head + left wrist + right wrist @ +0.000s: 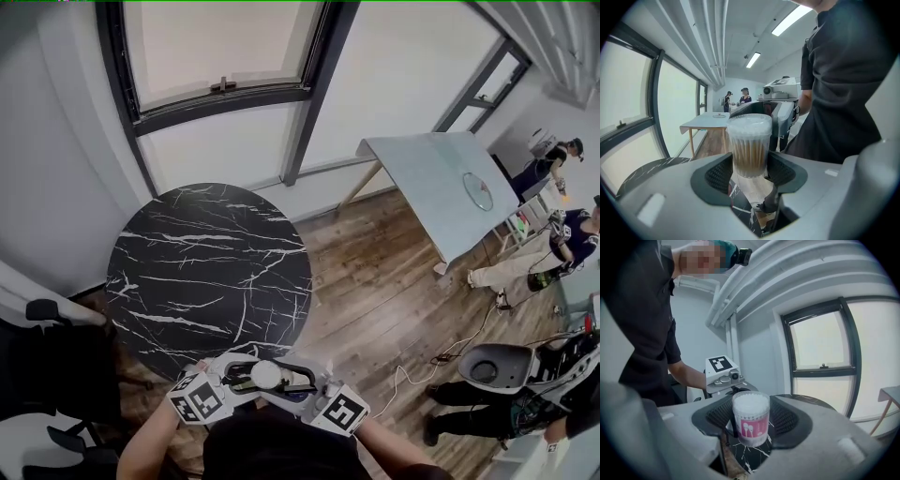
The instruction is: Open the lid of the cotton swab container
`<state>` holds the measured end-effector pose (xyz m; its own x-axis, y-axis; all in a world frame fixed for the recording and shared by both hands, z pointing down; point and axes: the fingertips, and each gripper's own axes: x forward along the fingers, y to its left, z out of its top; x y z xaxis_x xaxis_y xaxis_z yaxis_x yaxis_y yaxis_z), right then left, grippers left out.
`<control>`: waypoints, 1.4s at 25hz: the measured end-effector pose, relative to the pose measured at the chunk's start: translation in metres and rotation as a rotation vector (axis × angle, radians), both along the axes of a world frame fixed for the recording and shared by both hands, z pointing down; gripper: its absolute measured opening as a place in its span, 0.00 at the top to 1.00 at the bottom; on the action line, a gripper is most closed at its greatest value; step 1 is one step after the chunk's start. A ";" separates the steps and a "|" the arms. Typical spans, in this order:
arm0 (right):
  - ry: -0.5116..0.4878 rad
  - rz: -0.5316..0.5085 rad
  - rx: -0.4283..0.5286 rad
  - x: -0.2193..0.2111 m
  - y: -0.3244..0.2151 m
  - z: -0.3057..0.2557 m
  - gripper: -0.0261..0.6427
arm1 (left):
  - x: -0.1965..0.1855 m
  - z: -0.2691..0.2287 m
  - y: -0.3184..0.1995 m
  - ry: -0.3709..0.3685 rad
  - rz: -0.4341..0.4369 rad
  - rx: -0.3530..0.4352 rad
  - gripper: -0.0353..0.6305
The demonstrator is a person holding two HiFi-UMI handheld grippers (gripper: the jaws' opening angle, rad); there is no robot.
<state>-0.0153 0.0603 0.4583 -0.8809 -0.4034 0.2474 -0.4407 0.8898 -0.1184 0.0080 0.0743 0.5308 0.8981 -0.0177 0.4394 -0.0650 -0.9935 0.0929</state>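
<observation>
Left claw (749, 165) pinching the clear round plastic cotton swab container (749, 140), upright. Right claw (751, 423) spread either side of it, pads not pressing.

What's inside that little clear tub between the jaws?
The tub holds cotton swabs standing upright, white tips uppermost. Its pink label covers part of the sticks.

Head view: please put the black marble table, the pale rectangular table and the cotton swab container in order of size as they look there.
1. Black marble table, largest.
2. Pale rectangular table, clearly smaller here, but farther away.
3. Cotton swab container, smallest, though nearest.
</observation>
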 end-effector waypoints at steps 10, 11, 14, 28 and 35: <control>-0.040 0.029 -0.043 0.003 -0.002 -0.001 0.60 | 0.002 0.001 -0.002 -0.007 0.012 0.036 0.59; -0.038 0.028 -0.043 0.002 -0.002 -0.001 0.60 | 0.002 0.001 -0.002 -0.008 0.012 0.036 0.59; -0.036 0.021 -0.036 0.002 -0.002 -0.001 0.60 | 0.002 0.001 -0.002 -0.003 0.011 0.029 0.59; -0.103 0.025 -0.190 0.009 -0.008 0.010 0.60 | 0.000 0.006 -0.004 0.006 0.013 0.048 0.59; -0.145 0.001 -0.308 0.011 -0.007 0.017 0.60 | -0.001 0.017 -0.001 -0.034 0.034 0.090 0.59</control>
<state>-0.0040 0.0533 0.4753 -0.9155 -0.3301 0.2300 -0.4005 0.8020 -0.4432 0.0073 0.0733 0.5480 0.8833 -0.0277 0.4681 -0.0323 -0.9995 0.0019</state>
